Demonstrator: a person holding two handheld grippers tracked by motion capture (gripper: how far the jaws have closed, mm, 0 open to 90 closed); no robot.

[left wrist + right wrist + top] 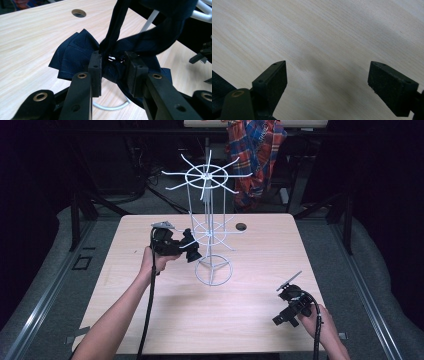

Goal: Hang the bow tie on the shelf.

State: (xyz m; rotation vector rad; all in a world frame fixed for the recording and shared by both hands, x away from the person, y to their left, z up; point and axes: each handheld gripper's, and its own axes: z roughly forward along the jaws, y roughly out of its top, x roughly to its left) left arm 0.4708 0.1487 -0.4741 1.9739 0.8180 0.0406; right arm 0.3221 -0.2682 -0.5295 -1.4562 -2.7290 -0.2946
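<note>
A dark navy bow tie (pixel 72 57) with a long strap (pixel 115 25) is pinched at its knot by my left gripper (pixel 113 58), which is shut on it. In the high view that gripper (pixel 184 246) holds the bow tie (pixel 192 251) above the table, just left of a white wire display rack (pixel 210 220) and over its ring base (pixel 213 270). The strap rises toward the rack's wires. My right gripper (pixel 278 320) stays low at the table's front right. Its jaws (pixel 327 75) are wide open over bare wood, with nothing between them.
The pale wooden table (pixel 225 320) has a round cable hole (pixel 241 226) behind the rack. A plaid cloth (pixel 257 150) hangs beyond the far edge among dark stands. The rack's spoked arms (pixel 206 175) spread wide at the top.
</note>
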